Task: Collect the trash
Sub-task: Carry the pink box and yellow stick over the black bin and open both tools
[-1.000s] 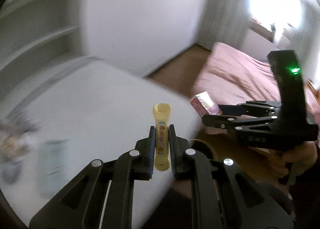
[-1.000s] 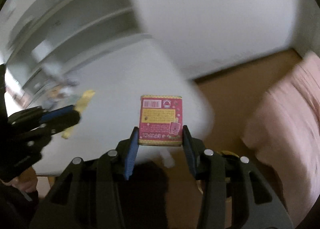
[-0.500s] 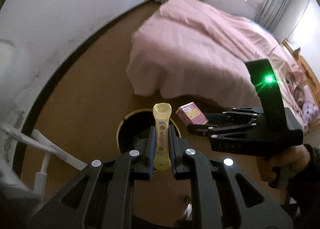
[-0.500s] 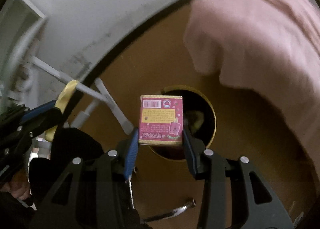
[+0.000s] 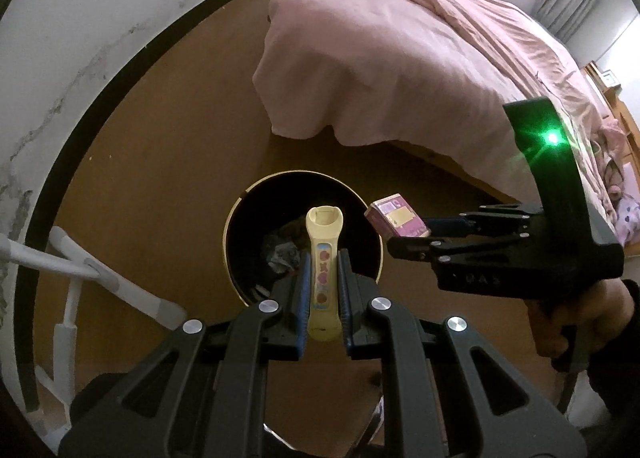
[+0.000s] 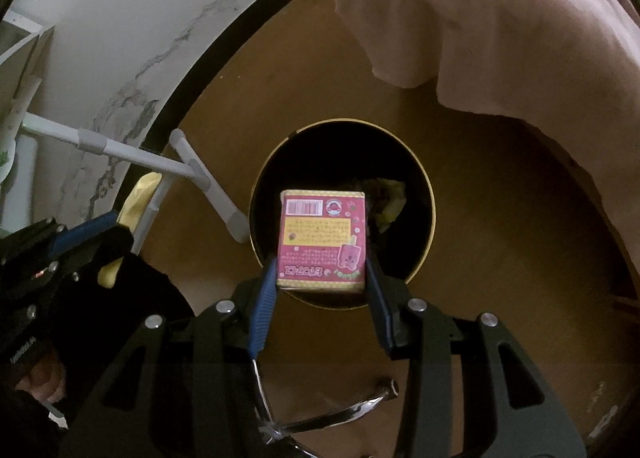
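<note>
Carton [image 6: 322, 241] clamped in right tool [image 6: 322, 286] above bin [image 6: 420, 258].

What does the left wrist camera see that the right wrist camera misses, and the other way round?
Only the left wrist view shows the green light on the right gripper and the long pink bed. Only the right wrist view shows the barcode face of the pink printed carton. Both show the round black trash bin, the carton and the yellow plastic tube.

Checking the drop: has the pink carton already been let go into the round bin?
No, the pink carton sits clamped between the right gripper jaws, above the round black gold-rimmed bin.
</note>
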The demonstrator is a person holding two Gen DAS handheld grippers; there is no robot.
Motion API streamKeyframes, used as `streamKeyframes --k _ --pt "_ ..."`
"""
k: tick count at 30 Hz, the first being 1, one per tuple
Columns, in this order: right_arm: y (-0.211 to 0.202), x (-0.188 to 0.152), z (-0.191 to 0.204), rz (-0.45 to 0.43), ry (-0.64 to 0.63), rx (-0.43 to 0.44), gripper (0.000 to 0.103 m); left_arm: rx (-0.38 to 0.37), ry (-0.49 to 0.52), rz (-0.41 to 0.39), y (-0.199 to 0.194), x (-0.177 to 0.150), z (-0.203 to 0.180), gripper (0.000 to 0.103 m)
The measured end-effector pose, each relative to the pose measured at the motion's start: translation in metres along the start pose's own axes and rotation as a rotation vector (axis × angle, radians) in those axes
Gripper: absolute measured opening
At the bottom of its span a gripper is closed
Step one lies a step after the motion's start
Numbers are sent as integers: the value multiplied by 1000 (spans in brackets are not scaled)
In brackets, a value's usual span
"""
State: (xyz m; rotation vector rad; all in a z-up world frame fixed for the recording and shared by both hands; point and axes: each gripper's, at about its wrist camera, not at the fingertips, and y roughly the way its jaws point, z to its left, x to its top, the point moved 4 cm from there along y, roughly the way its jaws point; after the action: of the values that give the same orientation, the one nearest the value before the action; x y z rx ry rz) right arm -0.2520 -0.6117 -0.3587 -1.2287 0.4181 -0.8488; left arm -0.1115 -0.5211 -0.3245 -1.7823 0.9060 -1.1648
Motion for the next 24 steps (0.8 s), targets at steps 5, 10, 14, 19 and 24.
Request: streamKeyframes --k 5,10,14,19,24 --pt "3 9 -5 -6 24 10 59 1 -3 8 1 1 -1 12" --pt "-4 14 -10 -31 39 17 66 0 -5 22 8 5 -1 12" --pt "-15 15 -17 -53 72 26 67 -9 2 27 14 10 -3 12" --pt "-30 14 -26 -83 107 26 67 -20 12 49 30 14 -3 14" --pt "-48 13 -30 -116 128 17 67 15 -6 18 24 21 -1 70"
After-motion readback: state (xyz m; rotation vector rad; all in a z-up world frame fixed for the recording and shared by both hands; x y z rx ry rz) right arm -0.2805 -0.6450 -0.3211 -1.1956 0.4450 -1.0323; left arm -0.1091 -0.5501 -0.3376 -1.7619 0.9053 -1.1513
